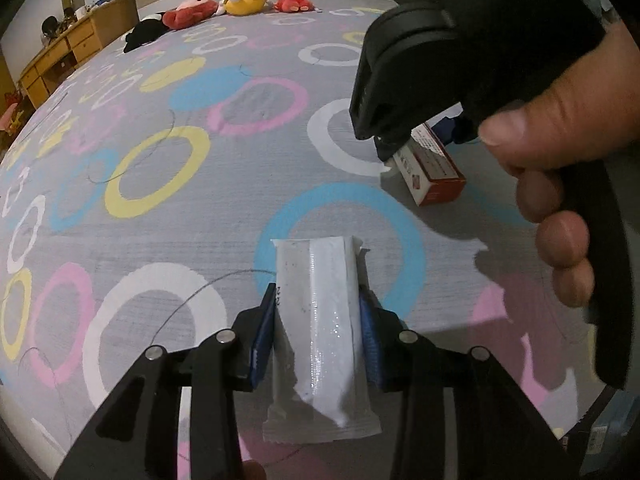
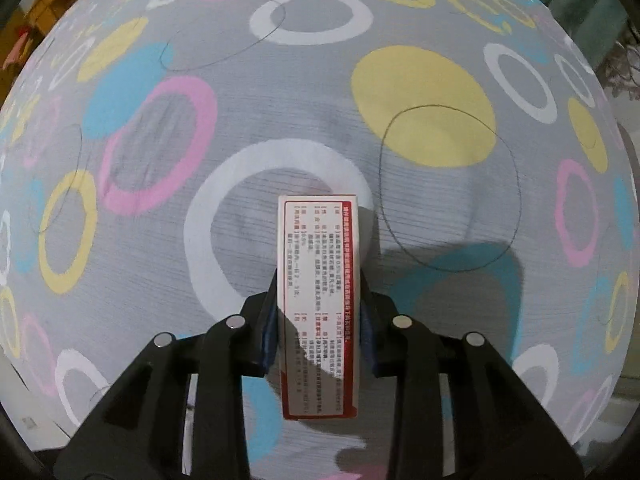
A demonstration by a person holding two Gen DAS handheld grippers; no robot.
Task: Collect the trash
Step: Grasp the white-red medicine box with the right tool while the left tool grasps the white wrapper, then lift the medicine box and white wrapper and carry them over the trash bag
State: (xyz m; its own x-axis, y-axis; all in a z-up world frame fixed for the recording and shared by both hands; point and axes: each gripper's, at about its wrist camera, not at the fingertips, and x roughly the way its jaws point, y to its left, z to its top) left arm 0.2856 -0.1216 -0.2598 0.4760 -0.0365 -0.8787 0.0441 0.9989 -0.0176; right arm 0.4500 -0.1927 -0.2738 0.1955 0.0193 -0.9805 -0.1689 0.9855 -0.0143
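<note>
Both tongs are down on the grey bedspread with its coloured rings, each with a piece of trash between its blue pads. The left gripper has its jaws drawn in on a white, crinkly plastic snack wrapper, pads pressing the two long sides. The wrapper's long axis runs straight out along the fingers, one end poking ahead of the tips, the other trailing back under the camera. Over to the right and further ahead, the right gripper points steeply down at a slim red-and-white printed cardboard box; its jaws are narrowed onto the box's two long faces, the pads touching. The box also lies lengthwise along the fingers, reaching beyond the tips. From the left camera the person's hand shows on that handle, with the box beneath it. Each item sits squarely in its own jaws, so the lift looks like a straight pull upward, to my eye.
</note>
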